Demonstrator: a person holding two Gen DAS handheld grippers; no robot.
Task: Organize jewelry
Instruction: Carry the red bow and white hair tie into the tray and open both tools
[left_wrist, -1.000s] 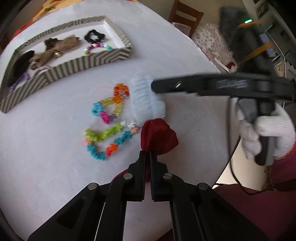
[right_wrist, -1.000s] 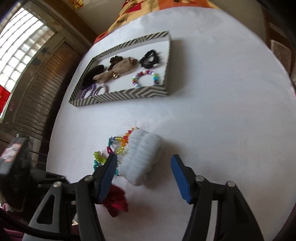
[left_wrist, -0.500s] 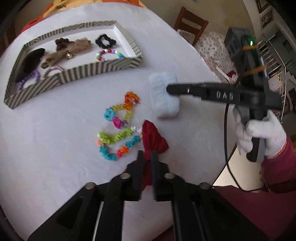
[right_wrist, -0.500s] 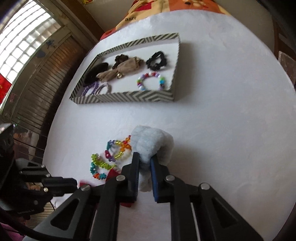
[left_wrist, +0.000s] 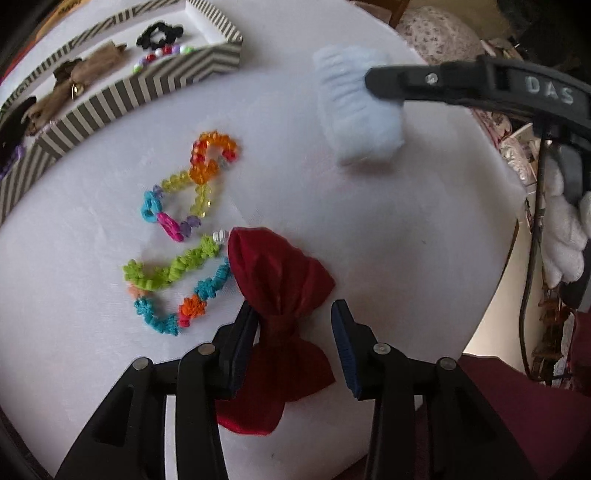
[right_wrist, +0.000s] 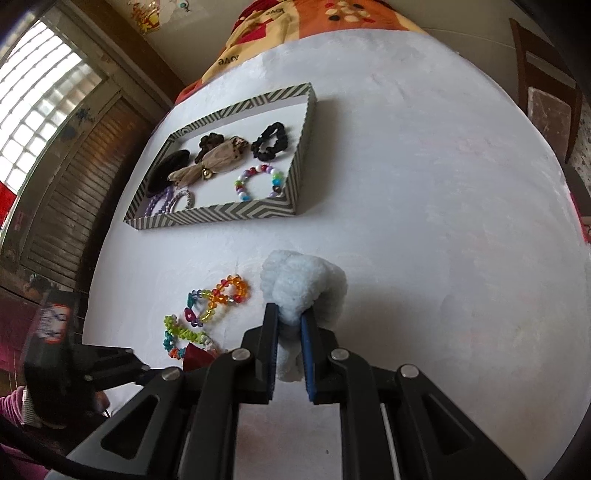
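My left gripper is open around a red fabric bow lying on the white table; the left finger touches the bow's knot. My right gripper is shut on a fluffy pale-blue scrunchie, also seen in the left wrist view, held just above the table. Two colourful beaded bracelets lie left of the bow. The striped tray holds scrunchies, a beige bow and bead bracelets.
The tray stands at the back left of the round white table. A wooden chair stands beyond the table's far right edge. A window with shutters is at the left.
My left gripper has opened and let the red bow down on the table. My right gripper closed on the pale-blue scrunchie and lifted it slightly toward the tray.
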